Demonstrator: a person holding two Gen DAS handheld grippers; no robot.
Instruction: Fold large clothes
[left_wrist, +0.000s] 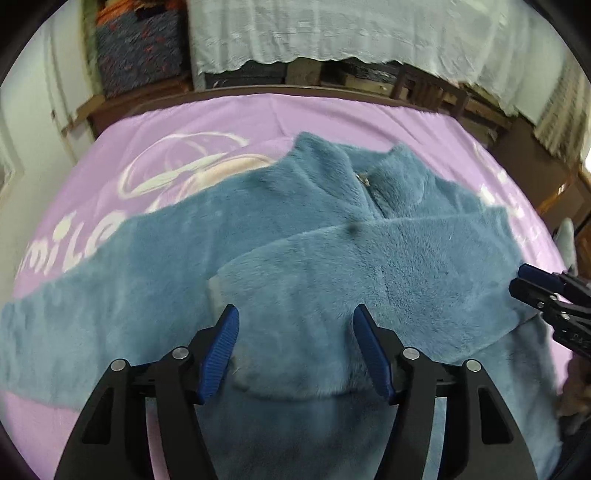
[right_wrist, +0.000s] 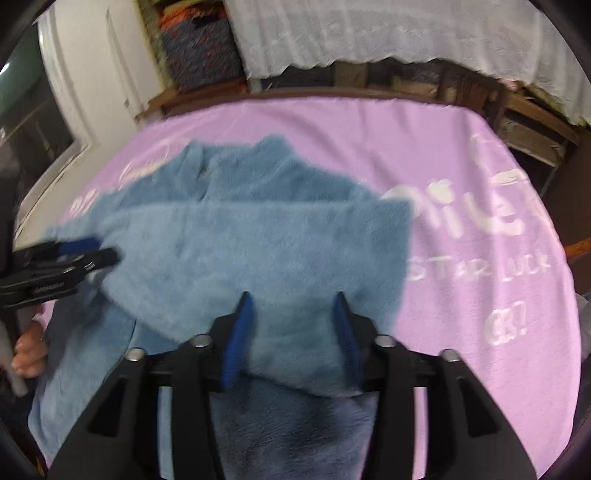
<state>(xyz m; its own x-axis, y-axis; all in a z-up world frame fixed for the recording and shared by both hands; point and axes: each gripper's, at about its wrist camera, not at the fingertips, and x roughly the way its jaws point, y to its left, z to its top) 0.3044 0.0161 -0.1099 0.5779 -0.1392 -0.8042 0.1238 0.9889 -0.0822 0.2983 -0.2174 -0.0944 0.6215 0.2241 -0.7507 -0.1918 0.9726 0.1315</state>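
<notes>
Fleece jacket (left_wrist: 332, 258) on lilac sheet (left_wrist: 184, 122), both grippers' fingers apart

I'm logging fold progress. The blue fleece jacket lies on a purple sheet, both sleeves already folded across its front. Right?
Not quite: only one sleeve is folded across the blue fleece jacket. The left wrist view shows the other sleeve stretched out over the purple sheet.

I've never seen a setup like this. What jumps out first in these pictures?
A big fluffy blue jacket lies spread across a lilac sheet printed with white lettering, one sleeve folded over its front. Two black grippers with blue pads frame each view: the left gripper and right gripper both sit with jaws open over the jacket's near edge. A hand shows at the left edge of the right view.
</notes>
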